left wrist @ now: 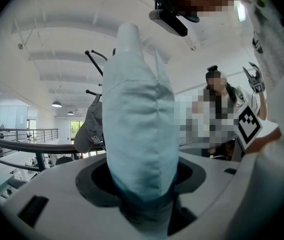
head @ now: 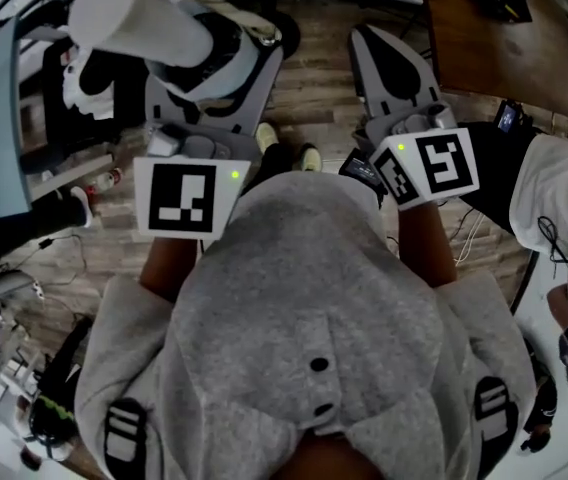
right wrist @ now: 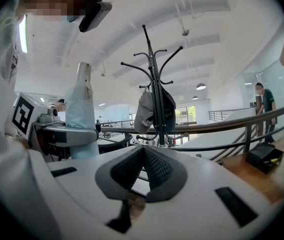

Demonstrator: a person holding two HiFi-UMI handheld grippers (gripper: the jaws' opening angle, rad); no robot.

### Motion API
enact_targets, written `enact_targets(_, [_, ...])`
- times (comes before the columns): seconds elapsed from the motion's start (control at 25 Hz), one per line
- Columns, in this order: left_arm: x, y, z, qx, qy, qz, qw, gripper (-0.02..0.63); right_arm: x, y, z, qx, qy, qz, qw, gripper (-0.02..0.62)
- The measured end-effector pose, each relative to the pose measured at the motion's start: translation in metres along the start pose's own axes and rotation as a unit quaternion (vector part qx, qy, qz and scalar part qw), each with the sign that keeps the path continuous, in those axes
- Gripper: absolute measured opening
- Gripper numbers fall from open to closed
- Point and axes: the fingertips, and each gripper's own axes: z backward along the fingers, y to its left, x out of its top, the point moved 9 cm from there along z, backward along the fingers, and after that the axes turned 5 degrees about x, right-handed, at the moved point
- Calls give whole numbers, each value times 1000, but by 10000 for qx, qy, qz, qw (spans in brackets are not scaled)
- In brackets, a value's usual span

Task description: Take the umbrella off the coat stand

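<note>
Folded umbrella (left wrist: 138, 129) clamped upright in left gripper (left wrist: 141, 181), off coat stand (right wrist: 154, 84) standing ahead of right gripper (right wrist: 143, 154), closed, empty; firm clamp advised while carried clear.

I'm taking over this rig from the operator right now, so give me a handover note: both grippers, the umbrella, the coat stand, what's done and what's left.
Left gripper: shut on the light blue folded umbrella, which it holds roughly upright.
Right gripper: shut, nothing in it.
Coat stand: ahead by the railing, clear of the umbrella; a grey cap hangs on it.
Done: the umbrella is off the stand.
Left: probably only to carry it away or set it down; the views don't show where.
</note>
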Motion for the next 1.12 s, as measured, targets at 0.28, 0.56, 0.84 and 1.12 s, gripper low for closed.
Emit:
enact_targets(0.28, [1, -39, 11, -72, -49, -15, 10000, 273, -9, -10, 40, -127, -74, -76, 9999, 9])
enact_targets(0.56, [21, -85, 36, -39, -114, -91, 9999, 273, 0, -10, 89, -104, -95, -17, 9999, 9])
enact_targets(0.84, [9, -120, 58, 160, 2, -130, 9998, 273, -20, -14, 117, 26, -47, -139, 9999, 9])
enact_targets(1.12, [1, -140, 77, 294, 171, -158, 9993, 273, -32, -9, 138, 126, 30, -200, 9997, 9])
